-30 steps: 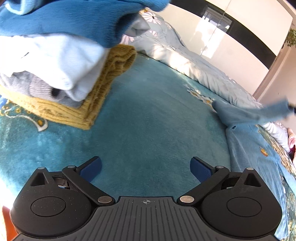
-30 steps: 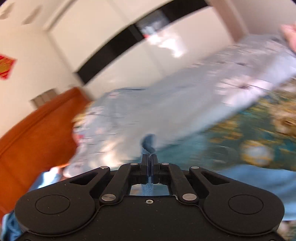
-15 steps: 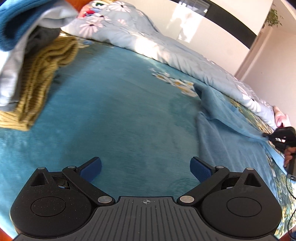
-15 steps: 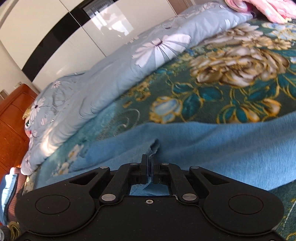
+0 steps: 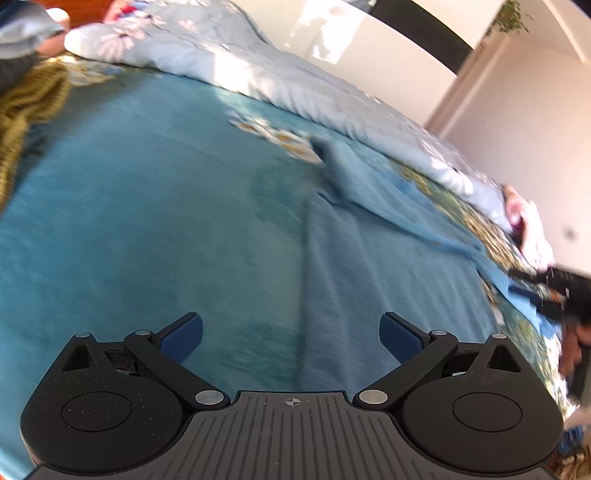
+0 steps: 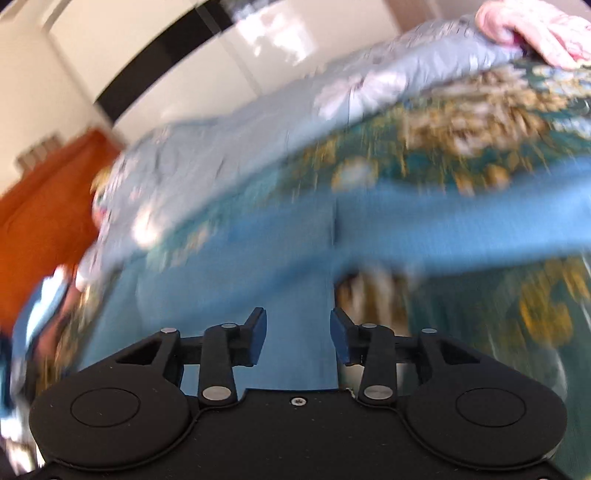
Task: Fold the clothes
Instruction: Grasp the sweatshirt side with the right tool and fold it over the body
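A blue garment (image 5: 373, 258) lies spread on the teal bedspread, one sleeve stretching toward the far quilt. My left gripper (image 5: 291, 334) is open and empty, low over the bedspread at the garment's left edge. In the right wrist view the same blue garment (image 6: 288, 266) lies just ahead of my right gripper (image 6: 297, 334), whose jaws stand partly open with nothing between them. The right gripper also shows in the left wrist view (image 5: 546, 288) at the garment's far right edge. Both views are blurred by motion.
A stack of folded clothes with a mustard knit (image 5: 26, 107) sits at the far left. A pale floral quilt (image 5: 295, 85) lies along the back. Pink clothing (image 6: 535, 33) lies at the far right. A wooden headboard (image 6: 40, 229) stands to the left.
My right gripper has opened and let go of the blue garment, which now lies flat. My left gripper has swung right, away from the folded stack, toward the garment.
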Motion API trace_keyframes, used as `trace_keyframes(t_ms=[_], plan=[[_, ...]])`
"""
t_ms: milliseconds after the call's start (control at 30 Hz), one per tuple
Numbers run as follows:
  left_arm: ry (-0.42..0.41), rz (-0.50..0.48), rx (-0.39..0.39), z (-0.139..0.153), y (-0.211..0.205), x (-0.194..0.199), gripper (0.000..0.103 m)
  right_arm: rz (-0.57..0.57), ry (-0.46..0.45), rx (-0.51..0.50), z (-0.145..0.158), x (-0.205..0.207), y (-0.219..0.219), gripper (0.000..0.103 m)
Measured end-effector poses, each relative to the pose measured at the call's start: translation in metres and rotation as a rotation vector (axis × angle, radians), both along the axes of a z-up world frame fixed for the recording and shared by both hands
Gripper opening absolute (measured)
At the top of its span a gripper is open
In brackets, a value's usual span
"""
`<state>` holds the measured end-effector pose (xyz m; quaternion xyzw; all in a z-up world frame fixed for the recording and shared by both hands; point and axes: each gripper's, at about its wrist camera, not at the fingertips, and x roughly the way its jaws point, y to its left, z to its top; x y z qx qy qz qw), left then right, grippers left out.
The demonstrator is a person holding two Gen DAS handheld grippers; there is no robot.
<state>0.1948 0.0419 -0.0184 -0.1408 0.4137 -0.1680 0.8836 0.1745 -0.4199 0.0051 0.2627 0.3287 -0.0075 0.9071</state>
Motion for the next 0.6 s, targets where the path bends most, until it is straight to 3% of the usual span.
trace_keyframes(t_ms=[100,267,333,433,467,500,533,600], plan=[[0.017,-0.034,0.014,-0.005,-0.013,-0.003,0.102,0.051,0.073,-0.035,-0.012,-0.045,0.018,0.042],[0.018,-0.063,0.017,-0.009,-0.027,-0.010,0.102,0.052,0.095,-0.032,-0.028,-0.093,0.038,0.045],[0.021,-0.077,0.014,-0.009,-0.031,-0.012,0.099,0.048,0.087,0.015,-0.031,-0.101,0.040,0.045],[0.049,-0.096,-0.066,-0.011,-0.032,-0.015,0.085,0.044,0.084,0.071,-0.034,-0.106,0.045,0.041],[0.056,-0.094,-0.081,-0.012,-0.031,-0.017,0.075,0.040,0.082,0.074,-0.034,-0.107,0.048,0.030],[0.057,-0.092,-0.082,-0.012,-0.032,-0.018,0.062,0.012,0.089,0.079,-0.034,-0.108,0.047,0.013],[0.059,-0.090,-0.082,-0.012,-0.032,-0.020,0.055,-0.015,0.096,0.085,-0.035,-0.109,0.047,0.006],[0.061,-0.085,-0.083,-0.012,-0.032,-0.024,0.023,-0.054,0.089,0.132,-0.035,-0.112,0.043,0.005]])
